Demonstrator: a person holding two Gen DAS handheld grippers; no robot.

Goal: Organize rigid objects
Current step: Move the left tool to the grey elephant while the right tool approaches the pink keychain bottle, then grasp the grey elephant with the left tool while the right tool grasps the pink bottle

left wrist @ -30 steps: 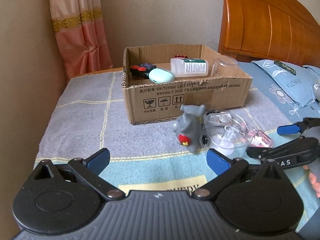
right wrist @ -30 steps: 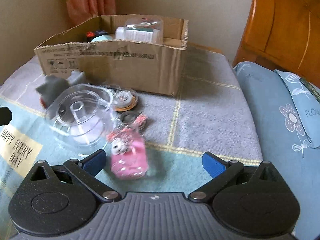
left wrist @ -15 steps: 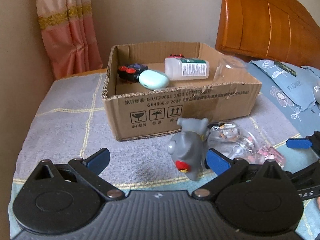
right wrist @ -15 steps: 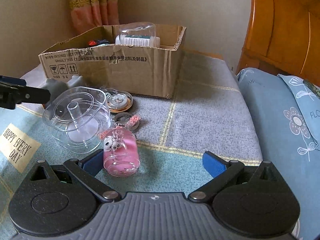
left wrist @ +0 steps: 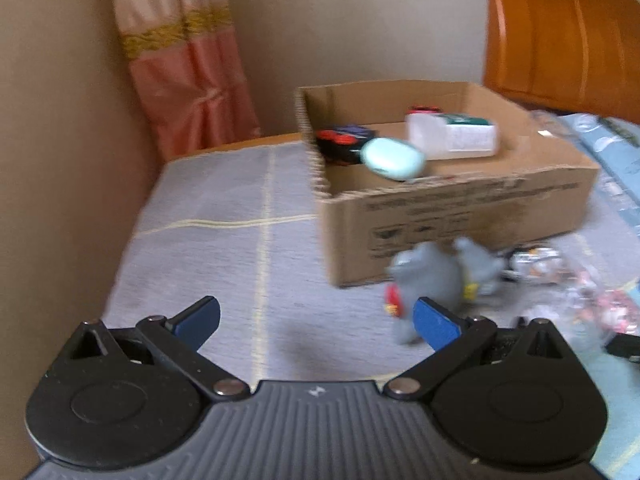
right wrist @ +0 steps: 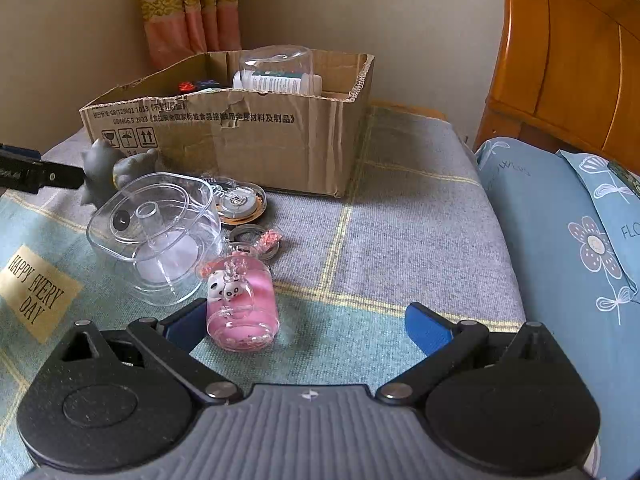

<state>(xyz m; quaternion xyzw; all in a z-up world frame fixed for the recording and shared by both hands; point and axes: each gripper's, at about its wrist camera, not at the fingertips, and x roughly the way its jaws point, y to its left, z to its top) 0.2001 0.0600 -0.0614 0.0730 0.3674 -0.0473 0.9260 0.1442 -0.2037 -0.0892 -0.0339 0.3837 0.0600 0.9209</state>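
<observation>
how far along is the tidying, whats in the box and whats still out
Done: a white bottle, mint case and red-black toy lie in the cardboard box. In hand: nothing; the left gripper and right gripper are open. Left on the bed: grey toy, clear container, pink bottle, round tin.

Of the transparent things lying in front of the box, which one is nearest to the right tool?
The pink keychain case, beside the right tool's left finger; the clear container lies farther.
</observation>
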